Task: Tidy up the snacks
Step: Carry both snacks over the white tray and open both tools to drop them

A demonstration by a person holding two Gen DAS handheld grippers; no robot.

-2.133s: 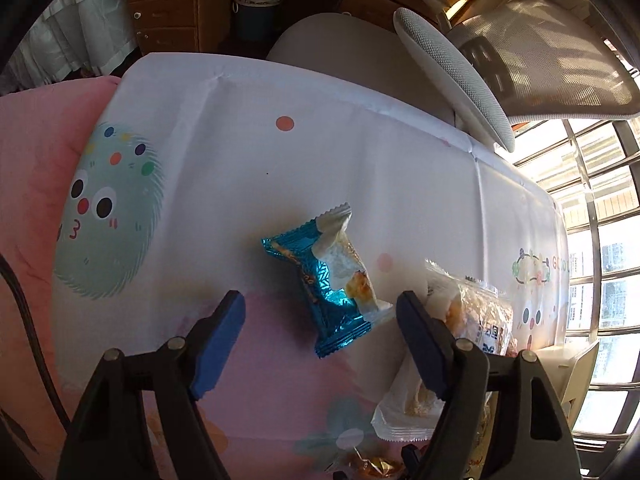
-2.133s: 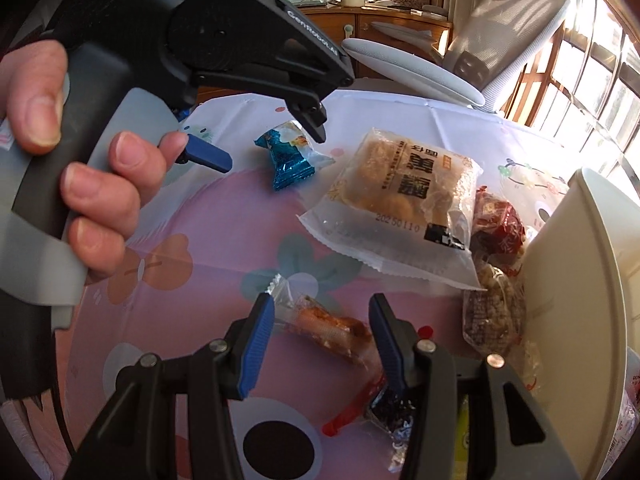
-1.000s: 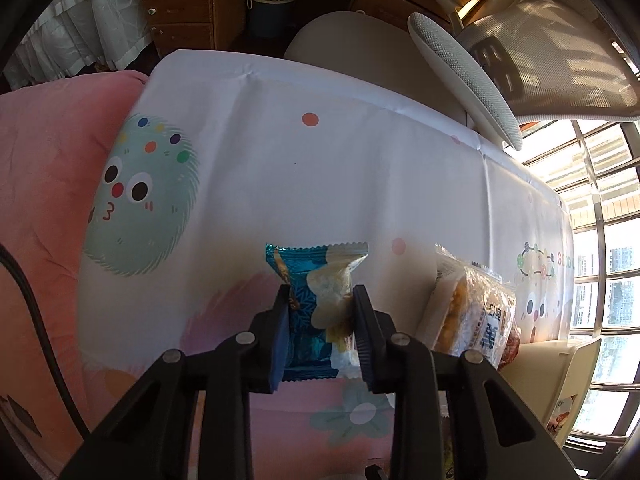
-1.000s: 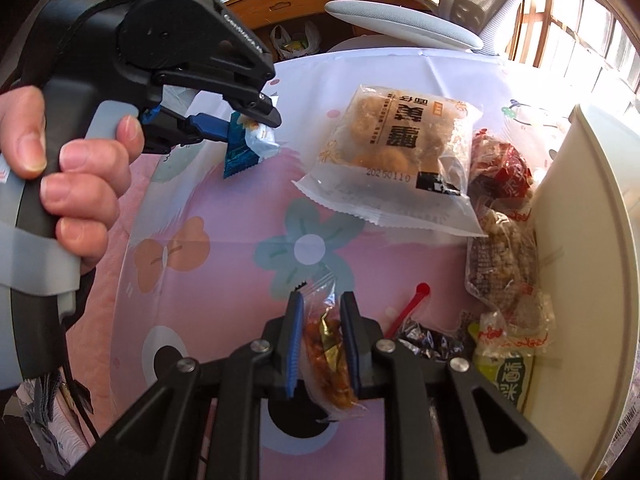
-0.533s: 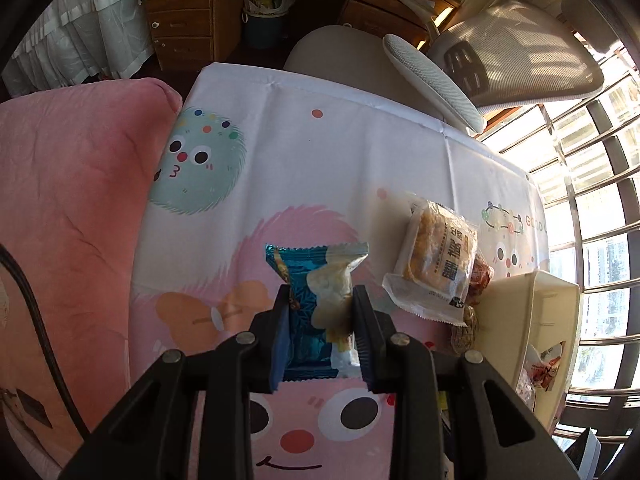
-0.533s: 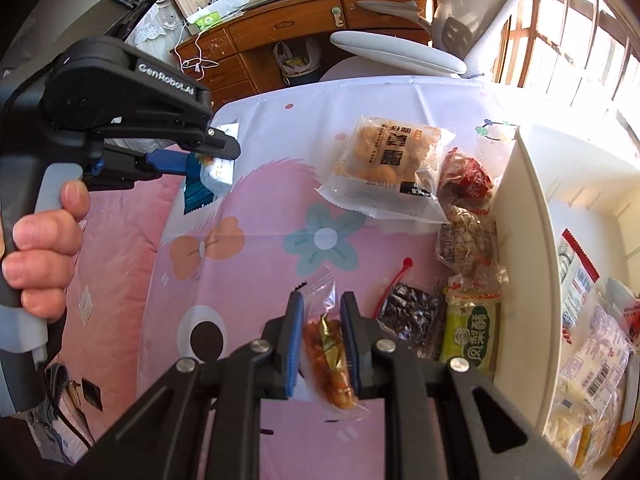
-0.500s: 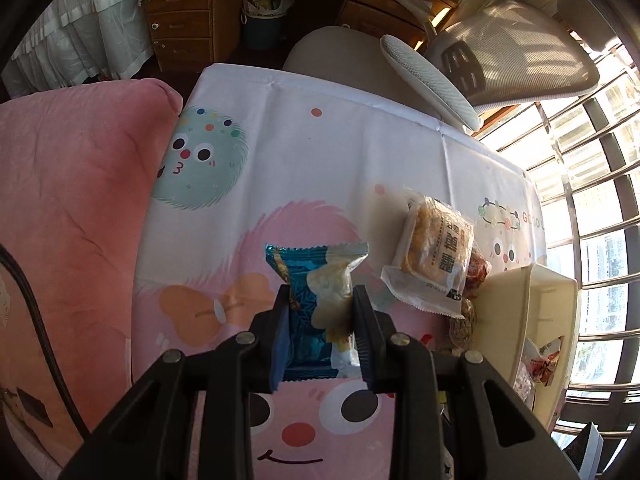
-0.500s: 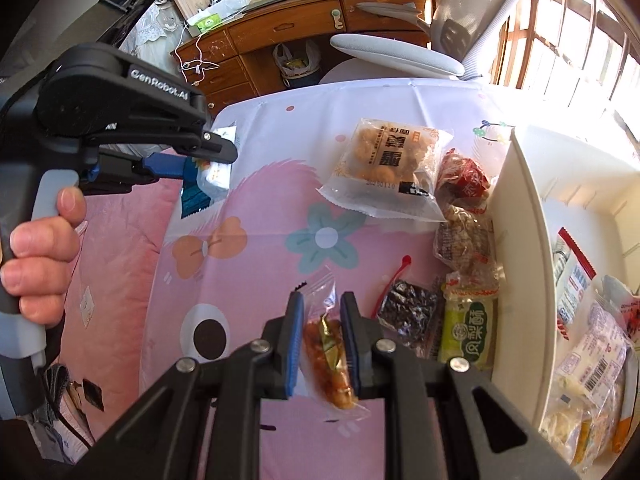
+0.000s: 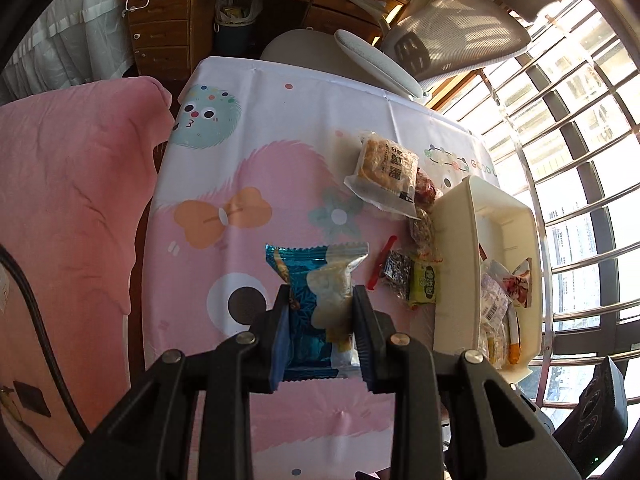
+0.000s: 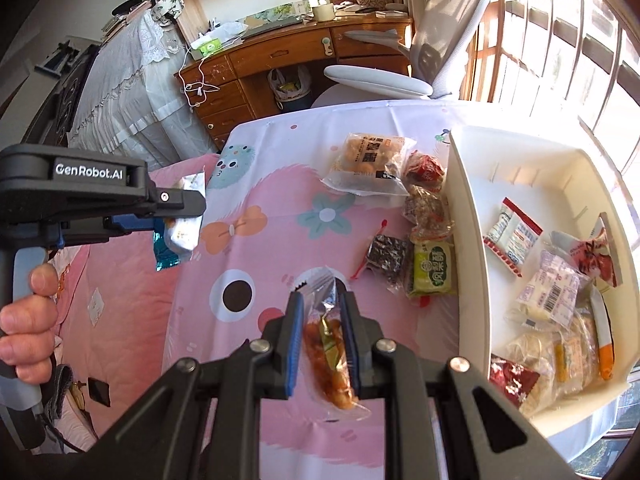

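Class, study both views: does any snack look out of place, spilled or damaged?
Nothing looks spilled or torn. Five packets lie on the cloth outside the bin, unsorted. Each gripper holds one intact packet.

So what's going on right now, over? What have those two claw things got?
Left gripper shut on blue snack packet. Right gripper shut on clear orange snack packet. Both above tablecloth. White bin alongside, path looks clear.

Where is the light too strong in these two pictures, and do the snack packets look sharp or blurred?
Left wrist view: the window on the right is blown out; the blue packet is sharp. Right wrist view: sun washes out the white bin at its far end; the clear packet is sharp. Fisheye bends both pictures' edges.
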